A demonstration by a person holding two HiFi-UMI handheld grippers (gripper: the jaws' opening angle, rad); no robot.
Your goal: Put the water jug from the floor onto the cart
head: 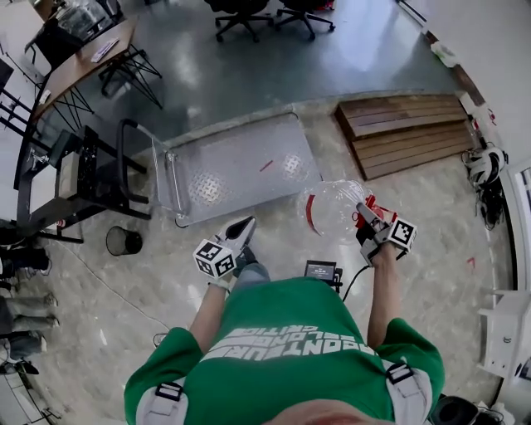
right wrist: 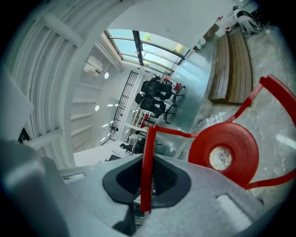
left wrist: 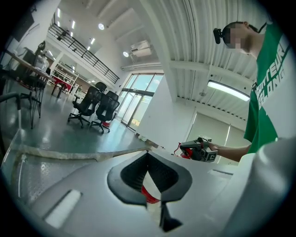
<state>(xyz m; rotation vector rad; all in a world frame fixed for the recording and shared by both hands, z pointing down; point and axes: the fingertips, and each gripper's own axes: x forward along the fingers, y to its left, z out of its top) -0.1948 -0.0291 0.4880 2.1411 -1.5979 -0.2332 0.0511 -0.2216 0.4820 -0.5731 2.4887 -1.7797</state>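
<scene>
The clear water jug (head: 332, 207) hangs off the floor just right of the cart (head: 241, 162), a flat platform cart with a metal tread-plate deck and a black push handle (head: 124, 162) at its left. My right gripper (head: 365, 217) is shut on the jug's red handle (right wrist: 147, 157). In the right gripper view the red cap (right wrist: 225, 156) faces me, beside the jaws. My left gripper (head: 242, 228) is held in front of my body near the cart's front edge, shut and holding nothing (left wrist: 148, 159). The right gripper (left wrist: 199, 150) also shows in the left gripper view, off to the right.
Wooden boards (head: 406, 133) lie on the floor to the right of the cart. A black wire bin (head: 123, 241) and a black rack (head: 79, 174) stand left of it. A small black box (head: 322, 271) with a cable lies near my feet. Office chairs (head: 241, 12) are far back.
</scene>
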